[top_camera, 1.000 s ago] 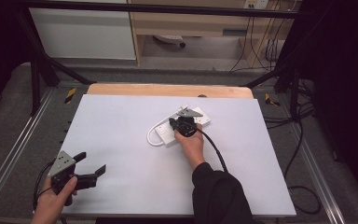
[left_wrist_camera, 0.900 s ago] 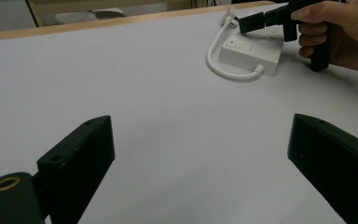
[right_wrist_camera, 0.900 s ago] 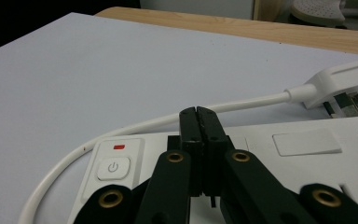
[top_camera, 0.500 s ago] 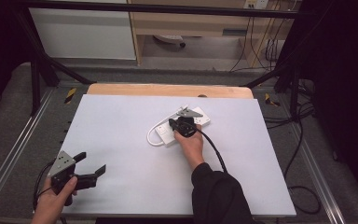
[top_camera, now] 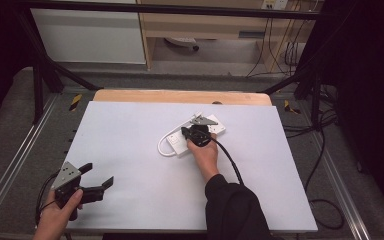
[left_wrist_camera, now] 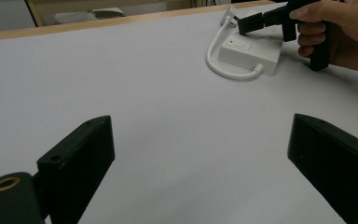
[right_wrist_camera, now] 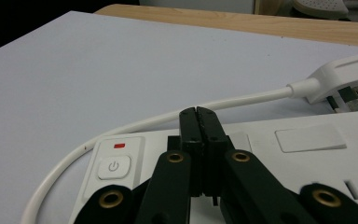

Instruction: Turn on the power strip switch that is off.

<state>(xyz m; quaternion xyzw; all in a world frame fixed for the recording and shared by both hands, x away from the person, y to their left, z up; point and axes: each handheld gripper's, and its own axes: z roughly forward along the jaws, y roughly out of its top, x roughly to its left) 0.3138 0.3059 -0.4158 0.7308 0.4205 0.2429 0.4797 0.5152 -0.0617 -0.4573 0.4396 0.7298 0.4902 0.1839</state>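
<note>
right gripper [top_camera: 194,133] hovers over the power strip [top_camera: 180,143] mid-counter [top_camera: 130,130], jaws pressed together and pinching nothing, left gripper [top_camera: 96,175] spread wide: strip looks light, rigid, slick, so take it across its narrow body, not the springy cord [top_camera: 161,148].

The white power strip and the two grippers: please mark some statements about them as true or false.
1. The right gripper has its fingers shut above the power strip. True.
2. The left gripper is shut on the cable. False: it is open, over the bare table.
3. The strip's white cable curls beside it. True.
4. The power button is black. False: it is white.
</note>
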